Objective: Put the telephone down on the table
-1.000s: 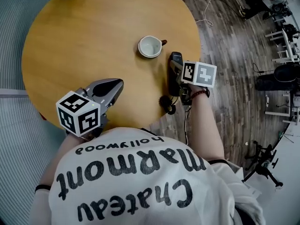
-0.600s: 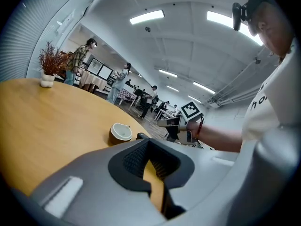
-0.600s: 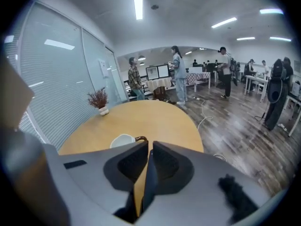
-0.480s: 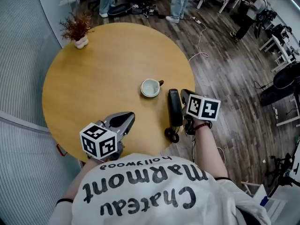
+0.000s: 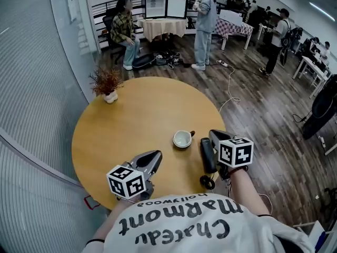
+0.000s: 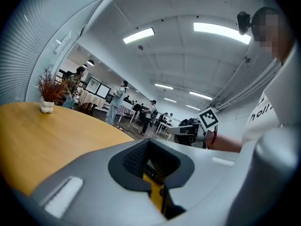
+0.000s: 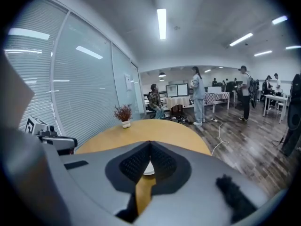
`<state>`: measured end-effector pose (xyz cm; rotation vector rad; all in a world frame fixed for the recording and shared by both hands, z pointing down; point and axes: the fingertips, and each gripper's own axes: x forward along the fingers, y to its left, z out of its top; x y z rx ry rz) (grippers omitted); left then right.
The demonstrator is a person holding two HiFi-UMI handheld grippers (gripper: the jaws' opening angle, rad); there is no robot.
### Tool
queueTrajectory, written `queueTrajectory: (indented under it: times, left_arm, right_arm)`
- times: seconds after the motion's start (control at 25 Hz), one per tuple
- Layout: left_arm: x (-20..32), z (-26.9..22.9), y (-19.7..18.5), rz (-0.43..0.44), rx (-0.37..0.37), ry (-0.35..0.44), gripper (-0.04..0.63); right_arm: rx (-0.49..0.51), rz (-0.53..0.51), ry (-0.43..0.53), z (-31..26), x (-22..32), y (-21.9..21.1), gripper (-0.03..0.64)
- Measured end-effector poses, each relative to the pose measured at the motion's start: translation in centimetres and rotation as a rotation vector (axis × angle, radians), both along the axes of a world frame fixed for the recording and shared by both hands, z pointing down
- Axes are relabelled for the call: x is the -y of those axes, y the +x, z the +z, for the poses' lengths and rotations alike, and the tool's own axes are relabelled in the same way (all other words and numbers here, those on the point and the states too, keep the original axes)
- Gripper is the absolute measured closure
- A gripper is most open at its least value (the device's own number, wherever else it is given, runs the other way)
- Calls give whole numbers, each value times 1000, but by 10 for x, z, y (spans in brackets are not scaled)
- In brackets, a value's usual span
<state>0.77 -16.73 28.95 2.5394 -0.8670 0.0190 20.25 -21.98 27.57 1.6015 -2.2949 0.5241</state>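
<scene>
The black telephone handset [image 5: 207, 154] lies flat on the round wooden table [image 5: 131, 125] near its right edge, and its coiled cord [image 5: 206, 182] hangs at the near rim. My right gripper [image 5: 214, 135] sits just right of the handset, apart from it; its jaws meet with nothing between them [image 7: 150, 145]. My left gripper [image 5: 156, 155] rests over the near edge of the table, jaws also together and empty [image 6: 148, 142]. A white cup [image 5: 182, 139] stands just left of the handset's far end.
A small potted plant [image 5: 107, 83] stands at the table's far left rim. Beyond the table are wood flooring, a trailing cable [image 5: 230, 91], several people and desks. A window wall with blinds [image 5: 31, 78] runs along the left.
The head view has lifted, so the room now shows. The handset, against the right gripper a second ago, now lies on the table to that gripper's left. The left gripper has stayed put.
</scene>
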Motion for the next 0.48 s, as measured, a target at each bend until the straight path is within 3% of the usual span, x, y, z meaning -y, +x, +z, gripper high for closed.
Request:
queueTrajectory:
  times: [0.48]
  left_arm:
    - [-1,-14,-8,8,-5,32,587]
  right_arm:
    - [20,-20,21,-11,-21,-14,601]
